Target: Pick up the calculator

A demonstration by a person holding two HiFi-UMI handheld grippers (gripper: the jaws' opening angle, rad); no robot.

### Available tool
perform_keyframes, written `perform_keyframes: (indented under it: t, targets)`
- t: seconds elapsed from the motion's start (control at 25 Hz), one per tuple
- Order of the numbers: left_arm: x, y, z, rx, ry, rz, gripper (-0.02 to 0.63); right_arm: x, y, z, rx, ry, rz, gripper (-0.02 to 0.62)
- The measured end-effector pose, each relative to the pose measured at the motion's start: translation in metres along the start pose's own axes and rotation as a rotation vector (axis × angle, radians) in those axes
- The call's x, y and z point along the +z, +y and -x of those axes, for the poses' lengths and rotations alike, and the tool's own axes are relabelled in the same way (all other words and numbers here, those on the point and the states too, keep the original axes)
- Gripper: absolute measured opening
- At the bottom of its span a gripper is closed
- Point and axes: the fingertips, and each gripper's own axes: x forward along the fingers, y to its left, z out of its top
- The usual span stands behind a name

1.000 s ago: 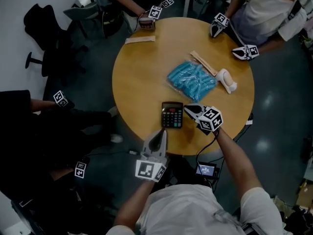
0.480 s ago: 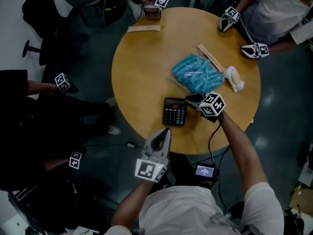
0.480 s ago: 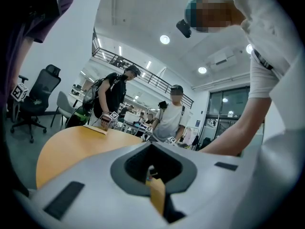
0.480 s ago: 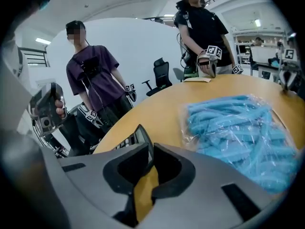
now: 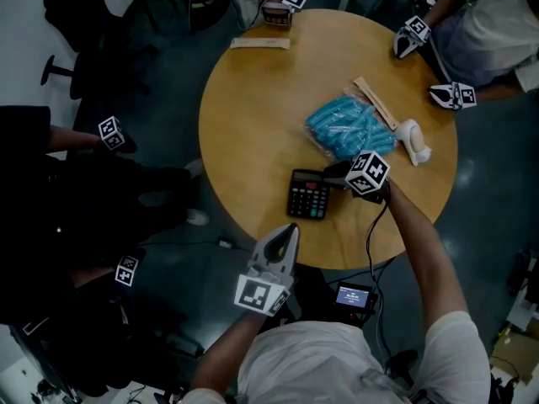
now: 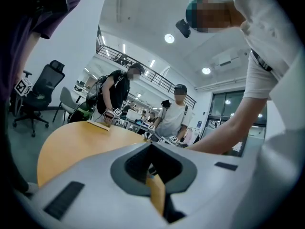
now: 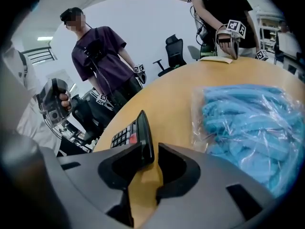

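The black calculator lies flat near the front edge of the round wooden table. My right gripper tilts down at its upper right corner. In the right gripper view the calculator has its raised edge between the jaws of my right gripper. Those jaws are opening: the edge lies against the left one, and a gap shows beside the right one. My left gripper hovers off the table's front edge, apart from the calculator. In its own view the left gripper is shut and holds nothing.
A bag of blue items lies just beyond my right gripper, and fills the right of its view as the bag. A white object, a wooden stick and a paper strip lie farther back. Other people with grippers stand round the table.
My right gripper has moved in from the calculator's right side to its upper right corner and tipped downward. The left gripper has hardly moved. The calculator stays flat on the table.
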Motion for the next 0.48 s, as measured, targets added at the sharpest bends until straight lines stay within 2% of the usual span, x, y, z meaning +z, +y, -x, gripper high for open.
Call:
perform_keyframes:
  t: [0.48]
  targets:
    - [-0.0019,0.0018,-0.0052,-0.007,-0.008,0.010,0.005,-0.0037,0.0036,0.0028,0.066,0.007,-0.066,0.066]
